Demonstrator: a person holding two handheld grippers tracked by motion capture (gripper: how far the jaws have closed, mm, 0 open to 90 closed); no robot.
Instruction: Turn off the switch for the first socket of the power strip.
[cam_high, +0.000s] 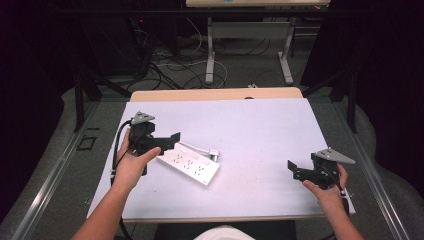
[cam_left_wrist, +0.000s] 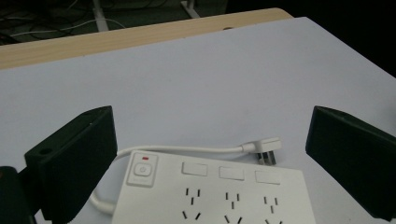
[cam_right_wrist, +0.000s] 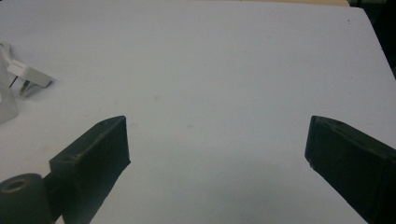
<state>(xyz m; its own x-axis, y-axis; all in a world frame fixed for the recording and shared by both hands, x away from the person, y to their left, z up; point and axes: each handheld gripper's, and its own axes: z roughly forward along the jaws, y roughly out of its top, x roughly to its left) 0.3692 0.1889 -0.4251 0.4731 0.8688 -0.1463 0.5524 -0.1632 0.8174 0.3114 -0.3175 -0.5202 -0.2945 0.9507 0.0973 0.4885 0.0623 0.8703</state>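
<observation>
A white power strip lies flat on the white table sheet, left of centre, its short cable ending in a plug. My left gripper hovers open at the strip's switch end, jaws spread wide. In the left gripper view the strip with its red-marked switch sits between the jaws, and the plug lies just beyond. My right gripper stands open over bare sheet at the right, far from the strip. The right gripper view catches the plug at its left edge.
The wooden table edge runs along the far side. Beyond it are another table's metal legs and tangled cables on the floor. Dark curtains close in both sides.
</observation>
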